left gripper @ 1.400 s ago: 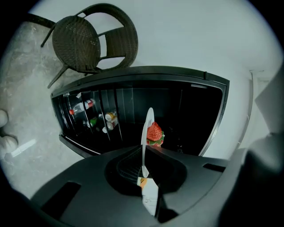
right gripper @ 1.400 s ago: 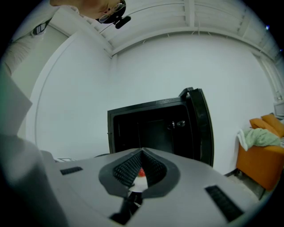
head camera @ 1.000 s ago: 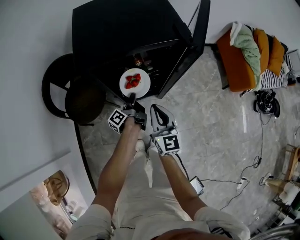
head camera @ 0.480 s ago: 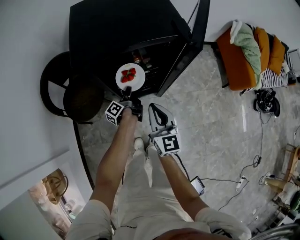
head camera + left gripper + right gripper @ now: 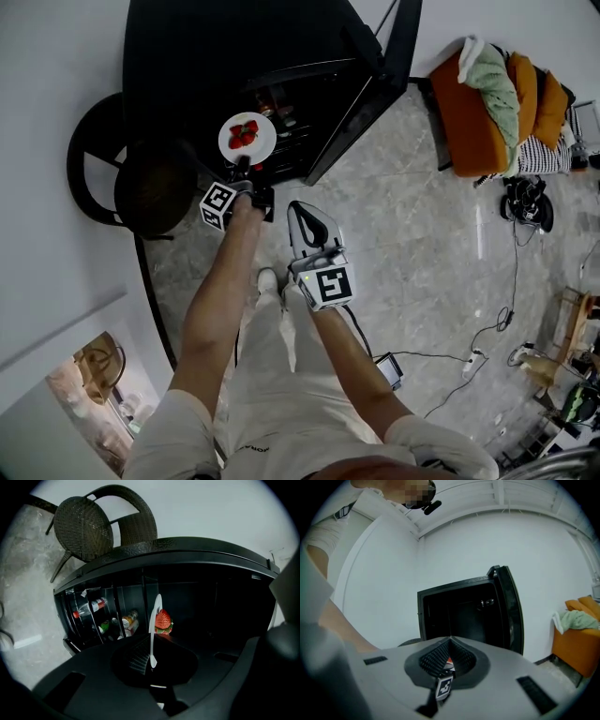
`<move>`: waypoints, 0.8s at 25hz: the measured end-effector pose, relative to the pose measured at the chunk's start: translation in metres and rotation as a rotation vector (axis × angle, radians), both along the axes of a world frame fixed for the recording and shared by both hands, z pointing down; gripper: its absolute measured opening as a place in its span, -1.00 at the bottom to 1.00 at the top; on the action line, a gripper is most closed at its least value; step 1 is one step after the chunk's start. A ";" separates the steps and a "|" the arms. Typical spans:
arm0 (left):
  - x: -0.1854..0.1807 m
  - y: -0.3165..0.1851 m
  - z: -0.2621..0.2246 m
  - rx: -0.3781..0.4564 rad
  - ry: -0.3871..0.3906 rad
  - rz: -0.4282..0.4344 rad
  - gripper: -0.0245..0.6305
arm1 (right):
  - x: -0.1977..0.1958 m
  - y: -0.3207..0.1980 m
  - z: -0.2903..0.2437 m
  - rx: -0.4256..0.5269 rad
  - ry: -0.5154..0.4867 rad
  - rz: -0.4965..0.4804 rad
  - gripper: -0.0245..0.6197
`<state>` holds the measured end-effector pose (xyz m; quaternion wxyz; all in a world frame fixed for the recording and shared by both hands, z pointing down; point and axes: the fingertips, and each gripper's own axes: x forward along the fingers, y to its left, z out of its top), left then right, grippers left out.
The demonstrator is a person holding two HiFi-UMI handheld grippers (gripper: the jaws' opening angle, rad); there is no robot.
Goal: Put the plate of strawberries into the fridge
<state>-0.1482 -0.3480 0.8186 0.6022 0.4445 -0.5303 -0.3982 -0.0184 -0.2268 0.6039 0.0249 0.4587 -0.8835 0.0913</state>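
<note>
A white plate [image 5: 247,138] with red strawberries [image 5: 243,133] hangs at the front of the open black fridge [image 5: 216,56]. My left gripper [image 5: 242,167] is shut on the plate's near rim. In the left gripper view the plate [image 5: 154,623] shows edge-on, held between the jaws of the left gripper [image 5: 151,660], with a strawberry [image 5: 162,620] on it before the dark fridge interior. My right gripper [image 5: 298,208] hangs lower and to the right, shut and holding nothing. In the right gripper view the right gripper [image 5: 450,644] points at the fridge [image 5: 459,611].
The fridge door [image 5: 370,94] stands open to the right. Bottles and cans [image 5: 96,609] fill shelves at the fridge's left. A dark wicker chair [image 5: 150,192] stands left of the fridge. An orange seat with clothes [image 5: 492,103] and cables [image 5: 487,347] are on the floor at right.
The left gripper has carried the plate up and to the left, closer to the fridge opening. The right gripper has followed slightly in the same direction.
</note>
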 end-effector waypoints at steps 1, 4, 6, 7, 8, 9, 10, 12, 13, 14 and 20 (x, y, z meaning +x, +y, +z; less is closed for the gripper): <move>0.001 -0.003 0.002 -0.003 0.000 -0.003 -0.89 | 0.001 0.000 0.001 -0.002 0.001 0.002 -0.89; 0.005 -0.010 0.006 -0.011 0.005 -0.011 -0.89 | 0.003 -0.002 0.003 -0.009 0.003 0.012 -0.89; 0.001 -0.014 0.009 -0.017 0.017 -0.041 -0.89 | 0.001 -0.005 0.002 -0.004 0.004 0.007 -0.89; 0.001 -0.016 0.010 -0.015 0.020 -0.054 -0.89 | 0.001 -0.006 0.001 -0.001 0.004 0.005 -0.89; 0.000 -0.018 0.011 -0.012 0.021 -0.063 -0.89 | 0.002 -0.007 0.000 0.000 0.004 0.004 -0.89; 0.000 -0.019 0.011 -0.009 0.019 -0.068 -0.89 | 0.003 -0.007 0.000 0.000 0.004 0.005 -0.89; -0.001 -0.020 0.010 -0.008 0.018 -0.073 -0.89 | 0.003 -0.007 0.000 -0.002 0.004 0.006 -0.89; -0.001 -0.023 0.010 -0.012 0.020 -0.082 -0.89 | 0.005 -0.006 0.001 -0.005 0.006 0.010 -0.89; -0.001 -0.025 0.010 -0.016 0.022 -0.086 -0.89 | 0.006 -0.006 0.001 -0.008 0.006 0.012 -0.89; -0.002 -0.026 0.010 -0.021 0.022 -0.091 -0.89 | 0.006 -0.007 0.002 -0.011 0.006 0.013 -0.89; -0.005 -0.034 0.011 -0.032 0.017 -0.111 -0.89 | 0.002 -0.009 0.004 -0.014 0.000 0.012 -0.89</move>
